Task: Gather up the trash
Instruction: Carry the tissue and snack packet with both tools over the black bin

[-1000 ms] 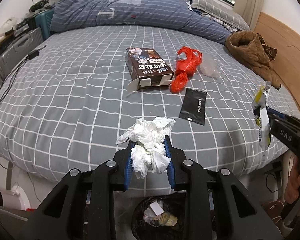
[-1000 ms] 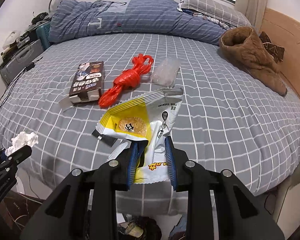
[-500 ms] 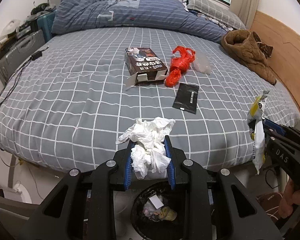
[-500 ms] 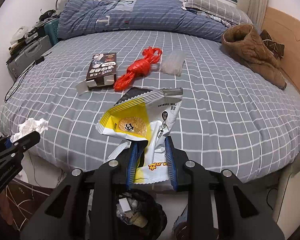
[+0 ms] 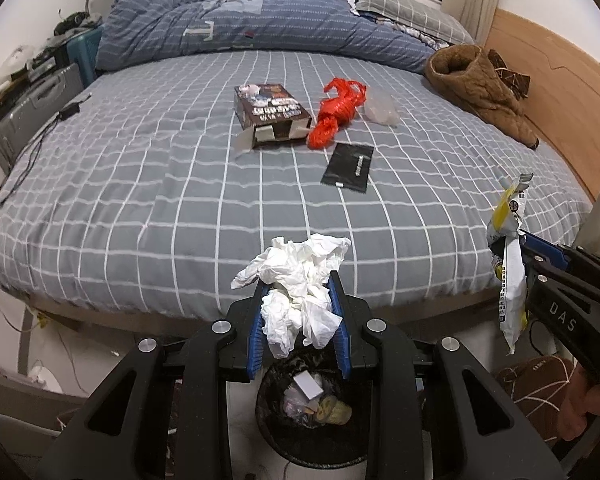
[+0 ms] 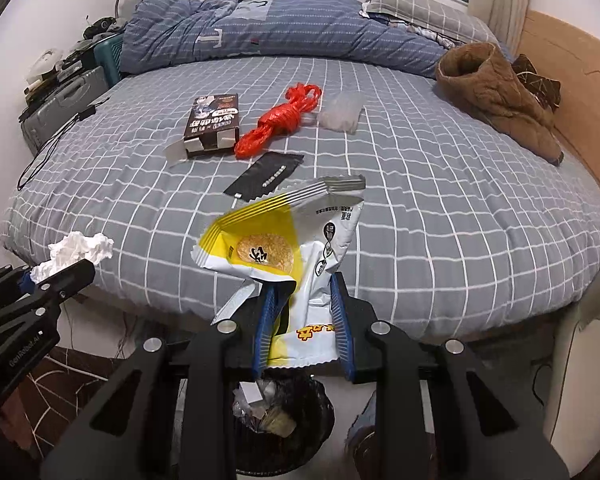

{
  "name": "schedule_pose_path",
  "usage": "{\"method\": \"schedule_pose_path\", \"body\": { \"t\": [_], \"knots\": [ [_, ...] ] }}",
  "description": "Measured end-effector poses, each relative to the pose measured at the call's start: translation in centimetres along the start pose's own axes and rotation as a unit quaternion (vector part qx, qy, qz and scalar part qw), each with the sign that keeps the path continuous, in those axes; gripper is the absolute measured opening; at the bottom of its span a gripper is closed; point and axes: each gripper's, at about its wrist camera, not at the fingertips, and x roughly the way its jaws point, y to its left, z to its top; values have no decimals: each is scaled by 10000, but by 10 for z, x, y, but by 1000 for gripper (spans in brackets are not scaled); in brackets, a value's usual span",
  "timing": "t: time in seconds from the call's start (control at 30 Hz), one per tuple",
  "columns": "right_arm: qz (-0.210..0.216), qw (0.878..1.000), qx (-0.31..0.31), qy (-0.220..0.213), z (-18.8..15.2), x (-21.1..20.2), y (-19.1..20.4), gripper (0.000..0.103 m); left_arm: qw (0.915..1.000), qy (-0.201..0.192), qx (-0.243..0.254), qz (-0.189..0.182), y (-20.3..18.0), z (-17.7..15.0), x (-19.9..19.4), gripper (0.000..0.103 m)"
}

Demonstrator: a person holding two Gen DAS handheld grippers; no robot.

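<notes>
**Two bits of trash over the bin**

The left gripper (image 5: 298, 316) squeezes a soft, light tissue wad (image 5: 300, 280). The right gripper (image 6: 302, 320) pinches a thin, crinkly snack wrapper (image 6: 288, 248) by its bottom end. Both hang near the bed's edge, above the black trash bin (image 5: 312, 412). They look feather-light and may flutter when dropped.

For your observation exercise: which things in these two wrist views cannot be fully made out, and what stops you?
- Bin: left view, its front hidden by the left tool.
- Bin contents: right view, too small and dark.
- Black packet: print too small; near corner behind snack wrapper.
- Hand: left view, cut off by the edge.
</notes>
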Motion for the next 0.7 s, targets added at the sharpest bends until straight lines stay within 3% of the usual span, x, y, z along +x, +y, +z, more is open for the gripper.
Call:
{"method": "schedule_pose_path", "body": {
  "t": [0.7],
  "knots": [
    [142, 9996, -21, 242, -61, -10, 21, 27, 9995, 176, -248, -2, 11, -55, -8, 27]
  ]
}}
